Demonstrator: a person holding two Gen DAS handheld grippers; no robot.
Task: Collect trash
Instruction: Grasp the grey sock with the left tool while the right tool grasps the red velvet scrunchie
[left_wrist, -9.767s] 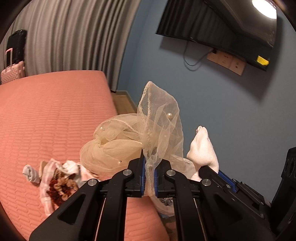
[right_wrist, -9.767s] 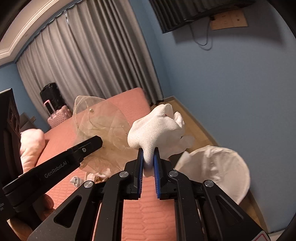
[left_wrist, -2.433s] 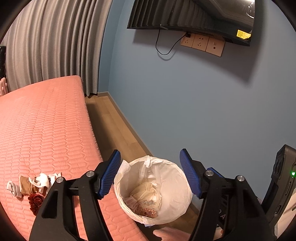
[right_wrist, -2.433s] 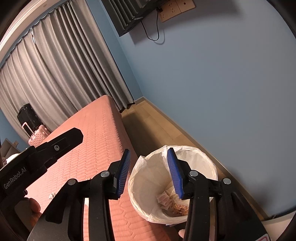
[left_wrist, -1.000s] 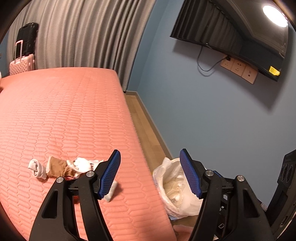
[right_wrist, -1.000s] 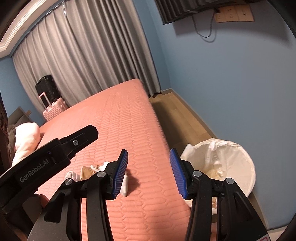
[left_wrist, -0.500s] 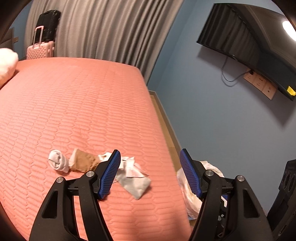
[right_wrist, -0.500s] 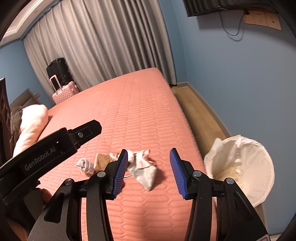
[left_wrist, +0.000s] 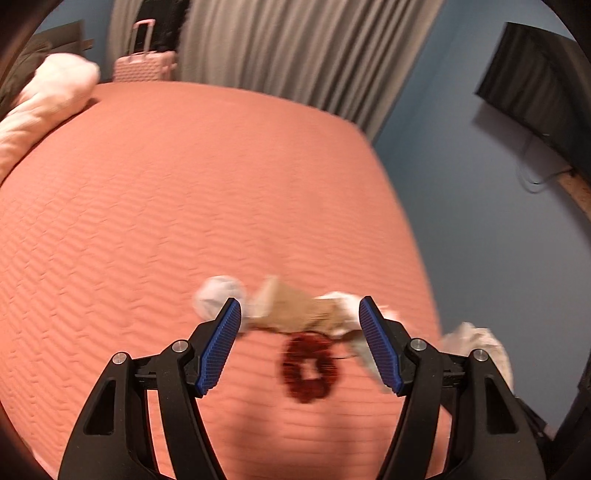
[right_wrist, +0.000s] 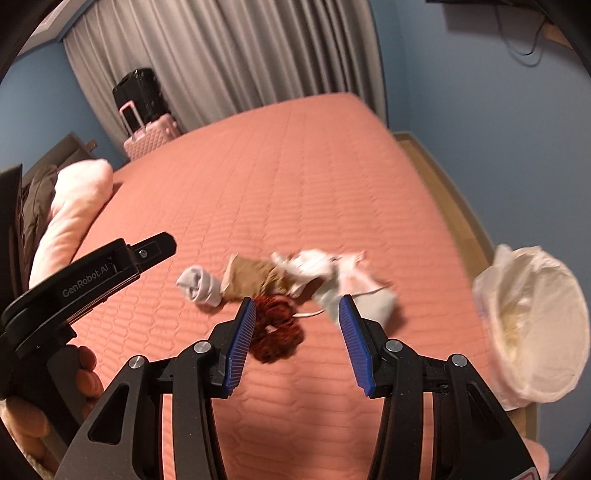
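I am looking down both grippers at a salmon-pink bed (right_wrist: 295, 177). My left gripper (left_wrist: 300, 345) has its blue-padded jaws spread wide, with nothing between them. My right gripper (right_wrist: 297, 341) is parted more narrowly and is also empty. A small pile of trash lies on the bed near its right edge, ahead of both grippers: a rolled grey-white sock (right_wrist: 199, 286) at the left, a crumpled brown paper piece (right_wrist: 251, 280) touching it, white and pale pink rags (right_wrist: 332, 280) to the right, and a dark red scrunchie (right_wrist: 277, 328) lying nearest me. In the right view, a white-lined trash bin (right_wrist: 532, 325) stands beside the bed, with something pale inside. A pink pillow (right_wrist: 70, 218) rests at the far left, and a pink suitcase (right_wrist: 149, 138) stands by the grey curtains (right_wrist: 229, 55). Both views are blurred.
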